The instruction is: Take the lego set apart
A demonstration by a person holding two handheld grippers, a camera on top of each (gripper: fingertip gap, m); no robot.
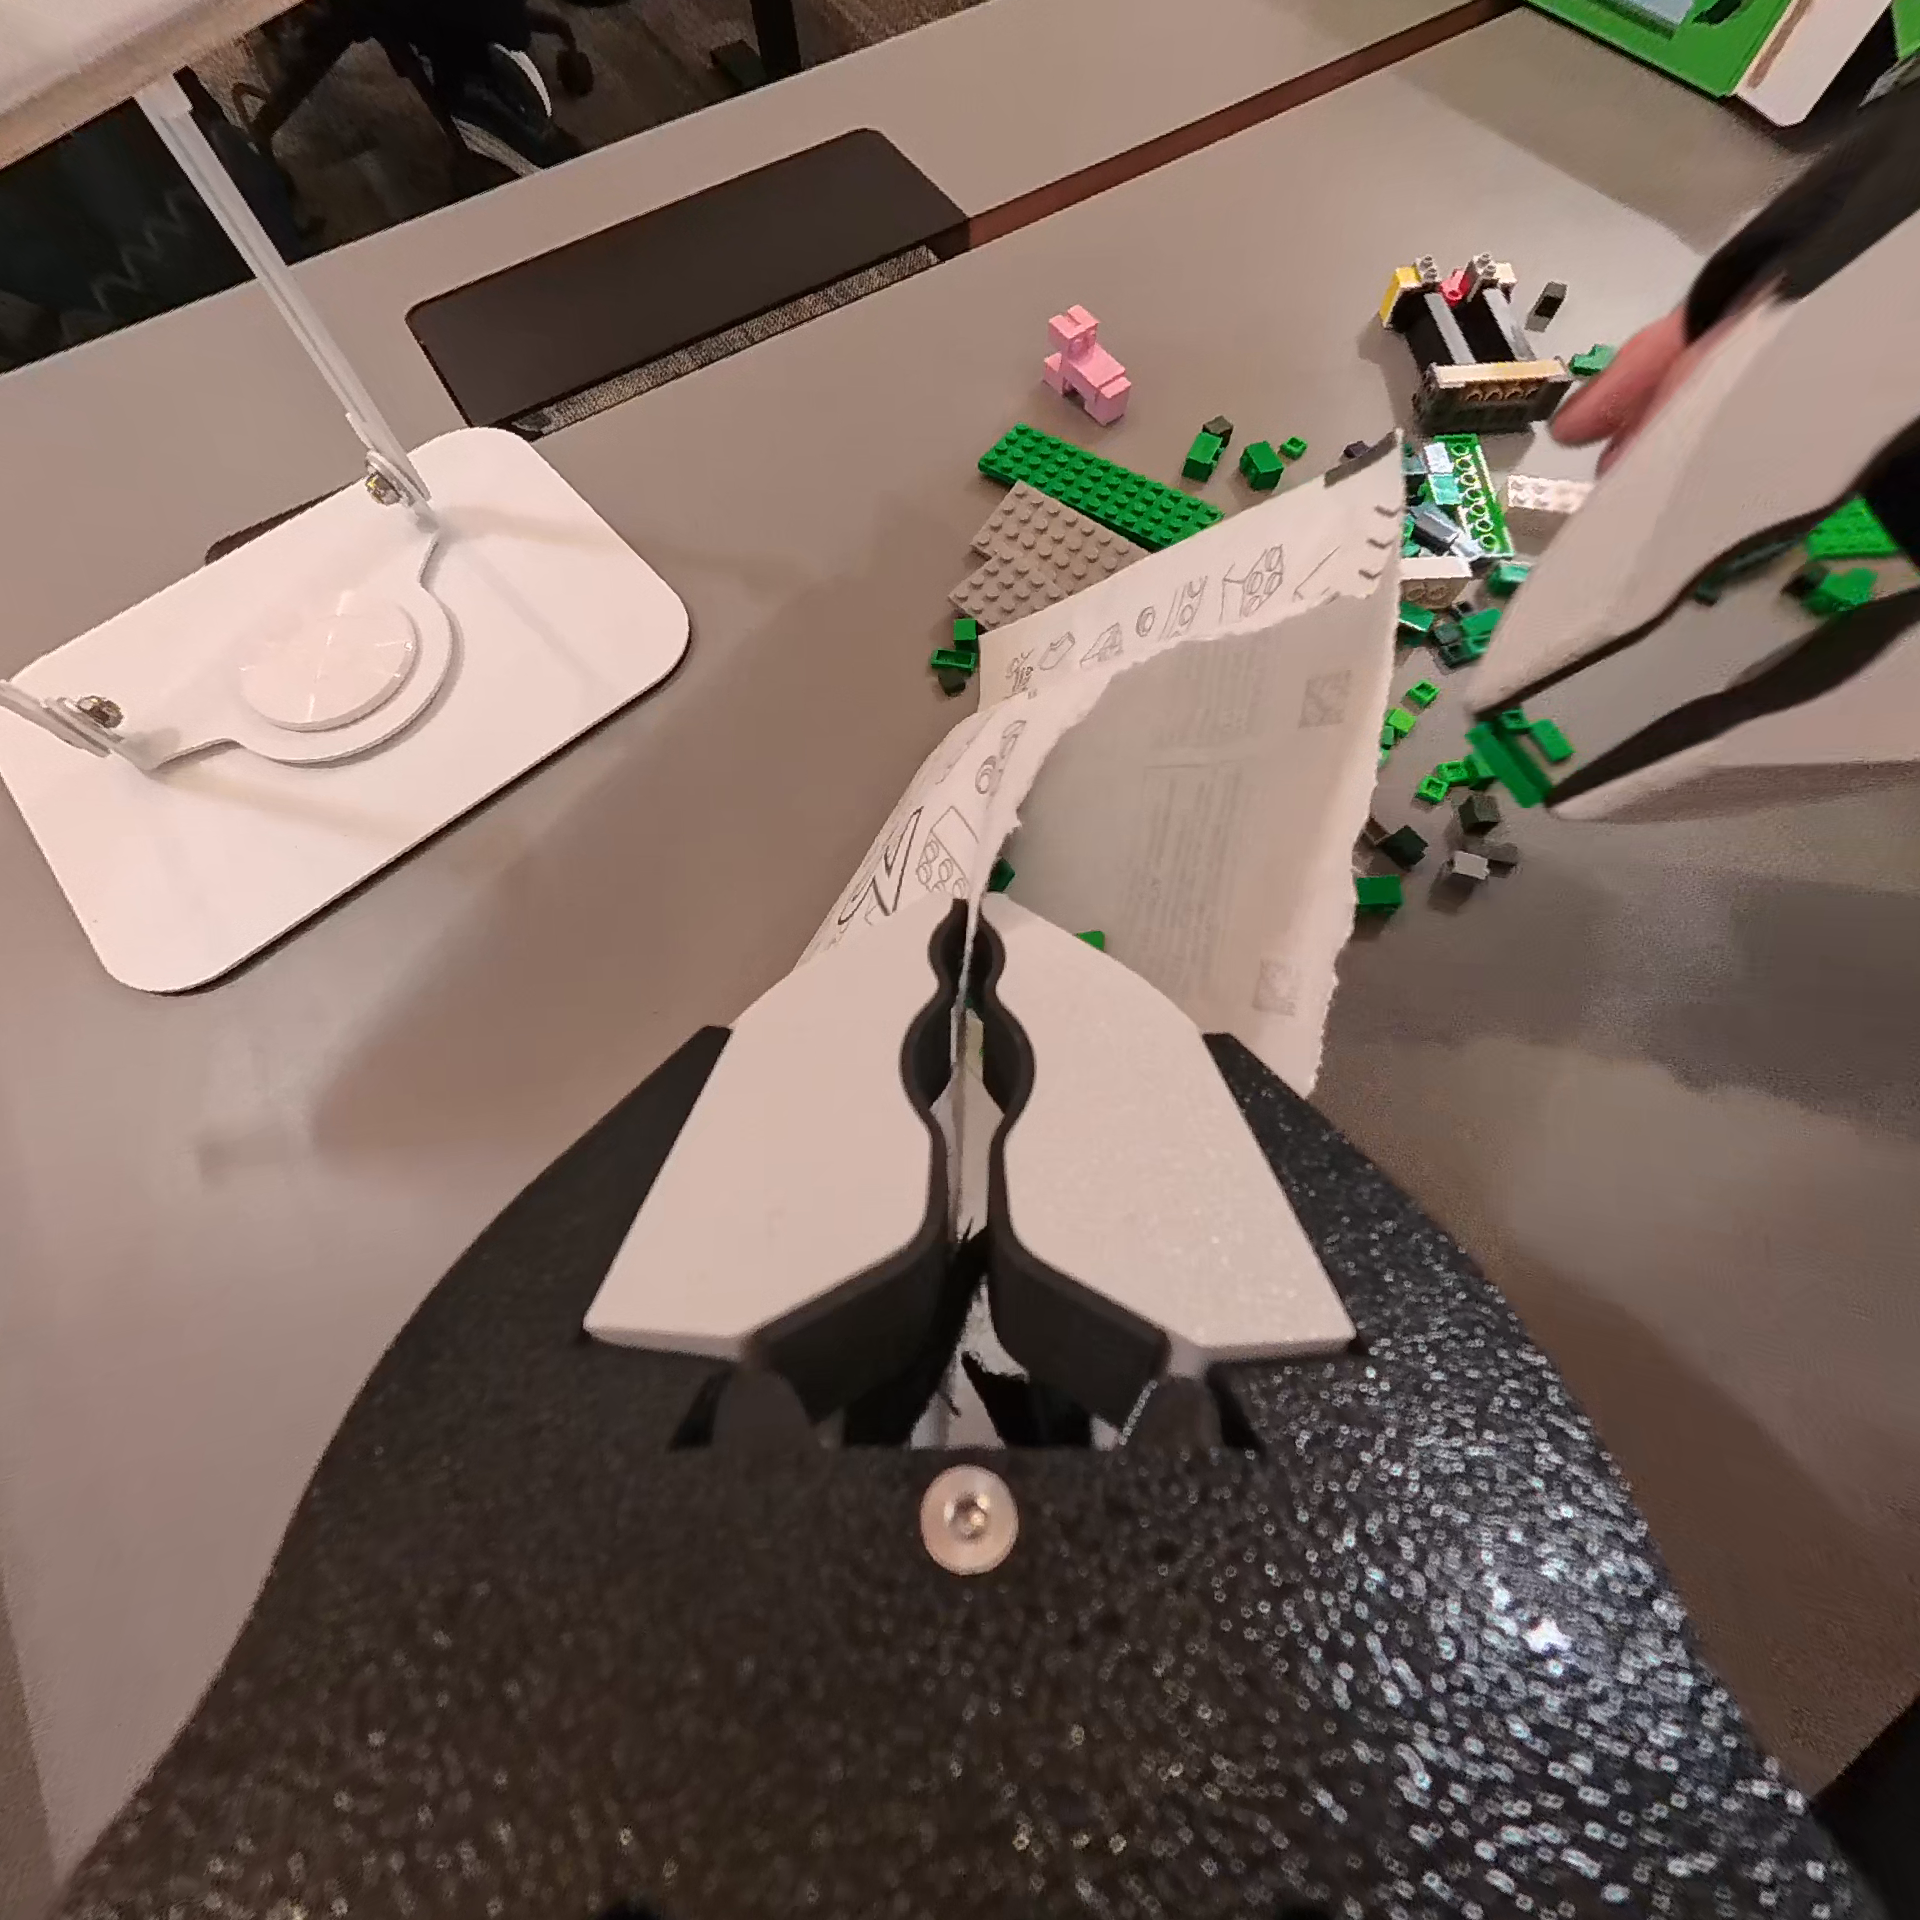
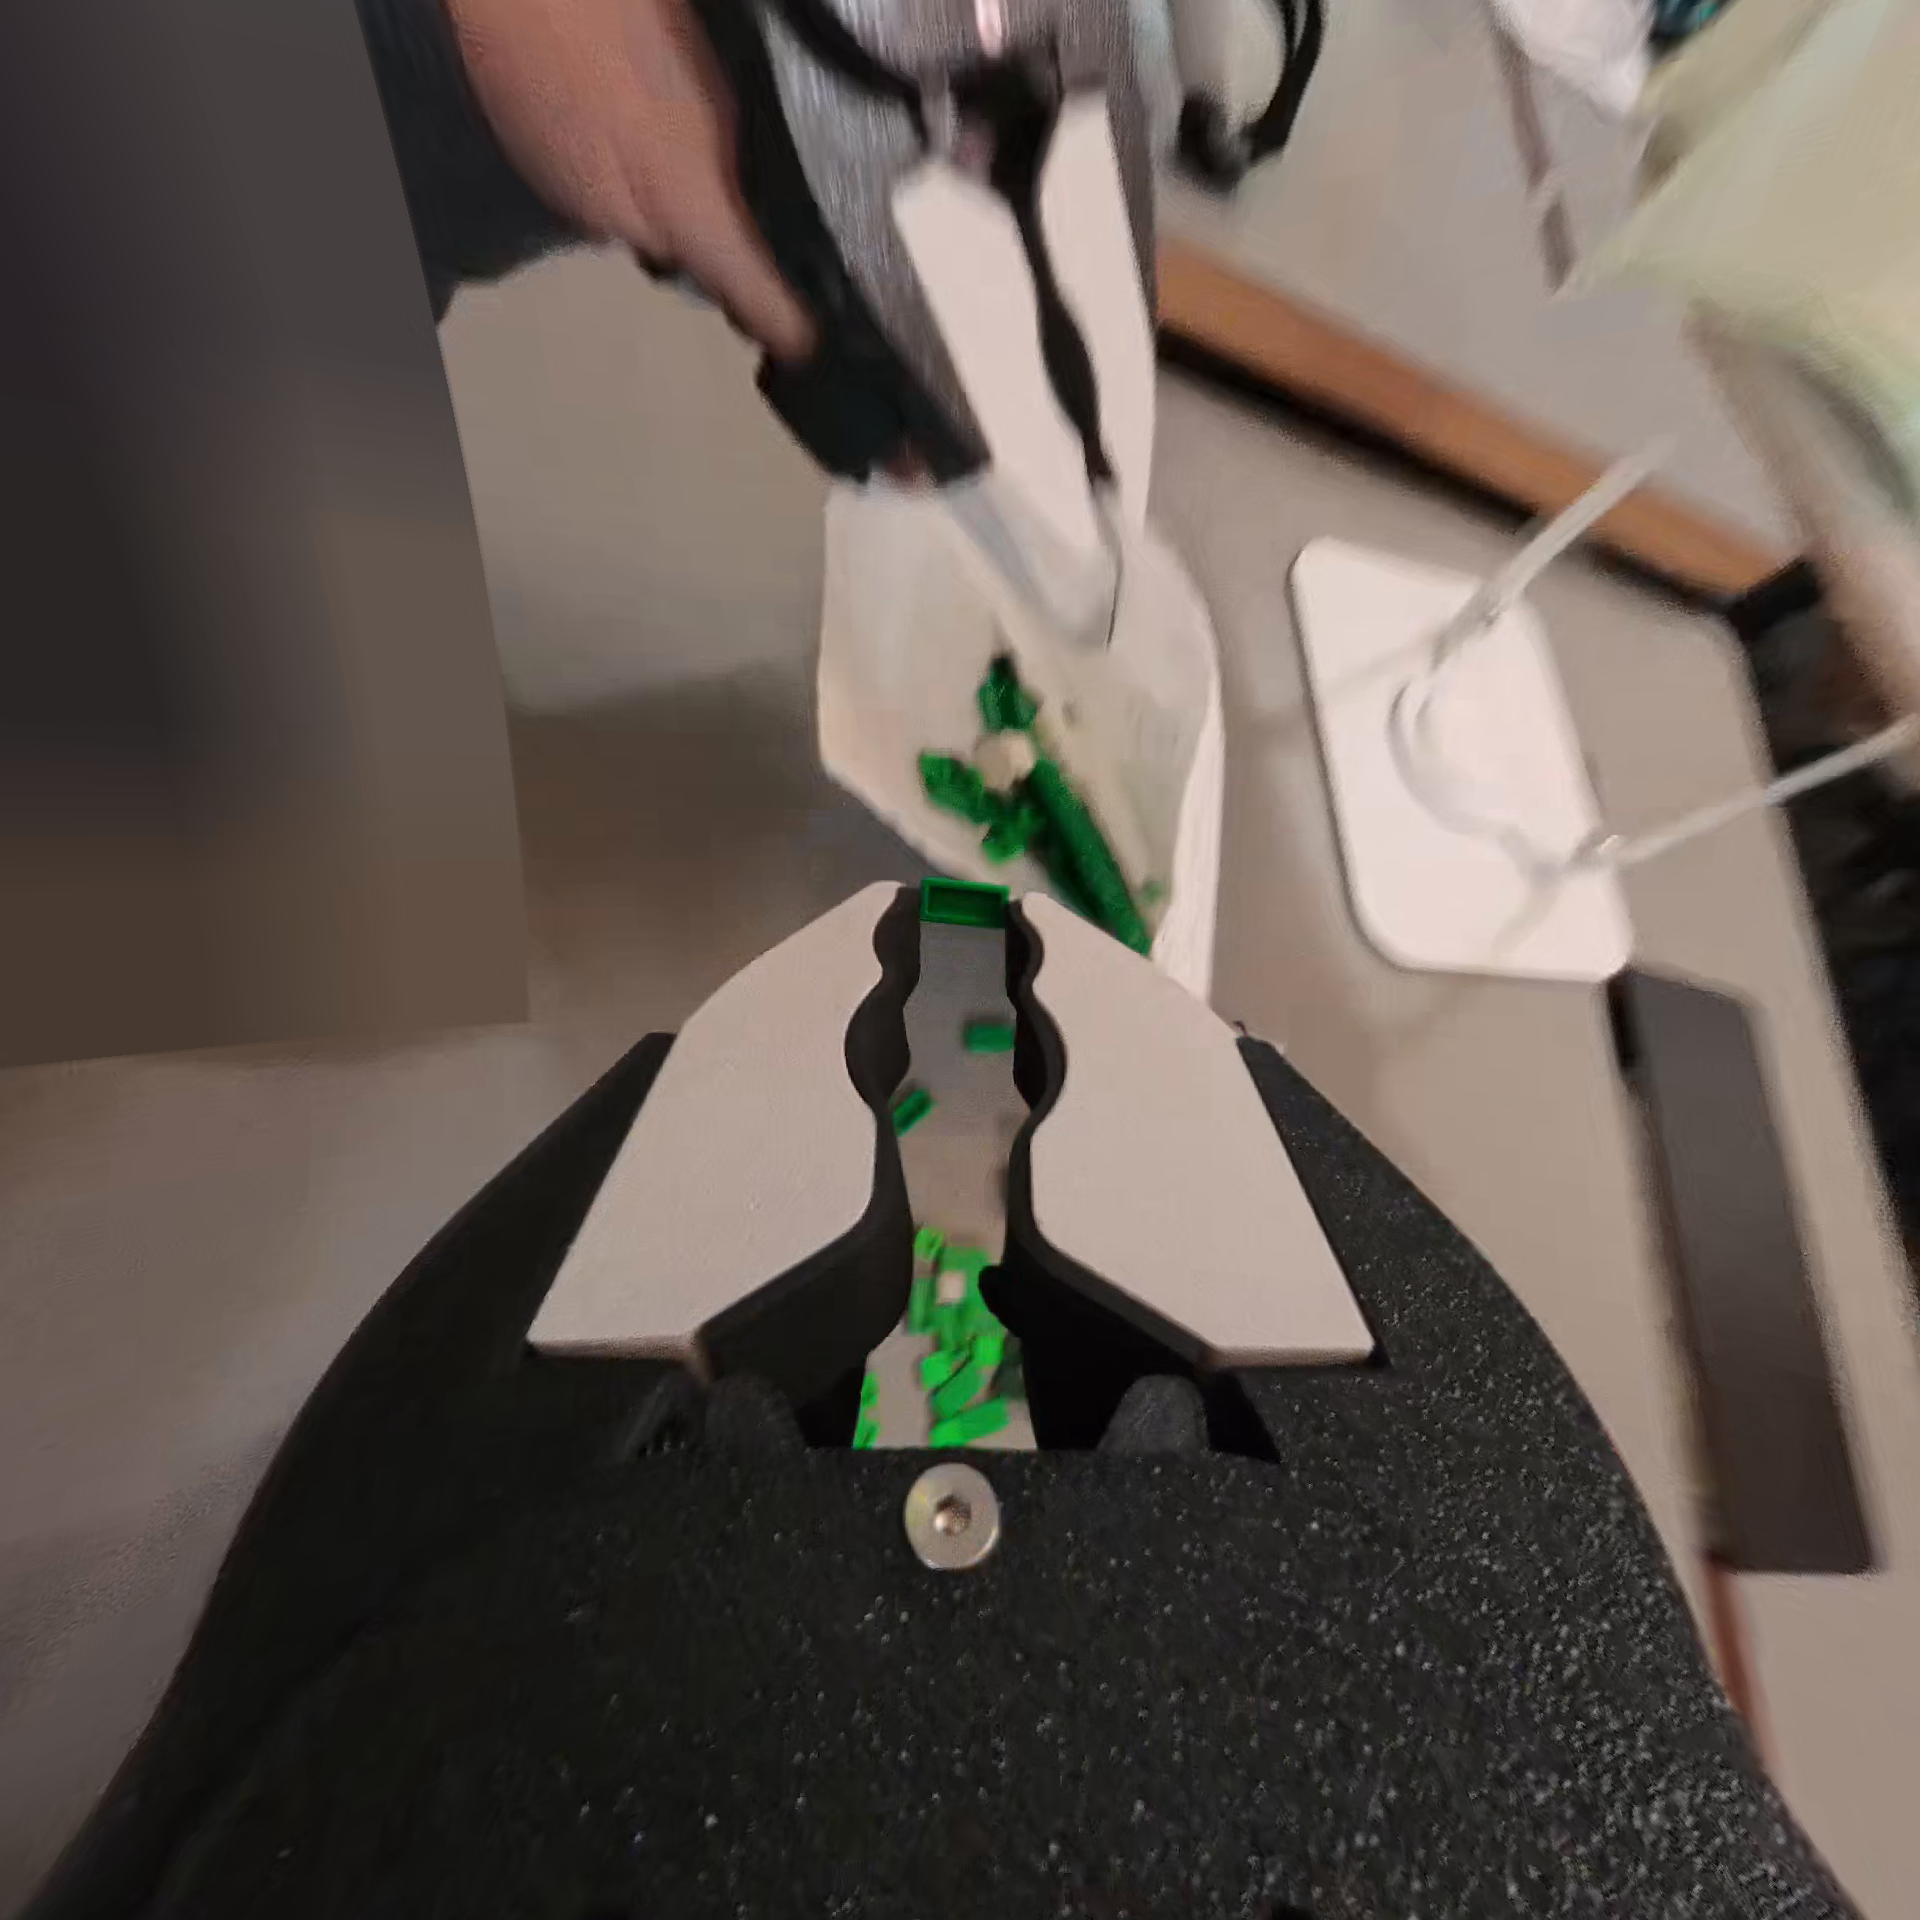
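The left gripper (image 1: 971, 935) is clenched on a torn paper bag (image 1: 1195, 748), pinching it right at the fingertips; the bag stands up just ahead of the jaws and fans out to the right. Thin paper — light, floppy, already ragged along its edge, so it should tear further if yanked; a hold near the fold looks safest. Across the way the right gripper (image 2: 964, 914) is grasping a small green brick (image 2: 964, 900) at its very tips — hard plastic, light and smooth, likely to pop out if squeezed off-centre. Loose green bricks (image 1: 1455, 623) lie scattered on the grey table (image 1: 520, 1039) beyond the bag, ahead and to the right of the left gripper, with a green plate (image 1: 1101, 483) and a pink figure (image 1: 1086, 364) farther ahead.
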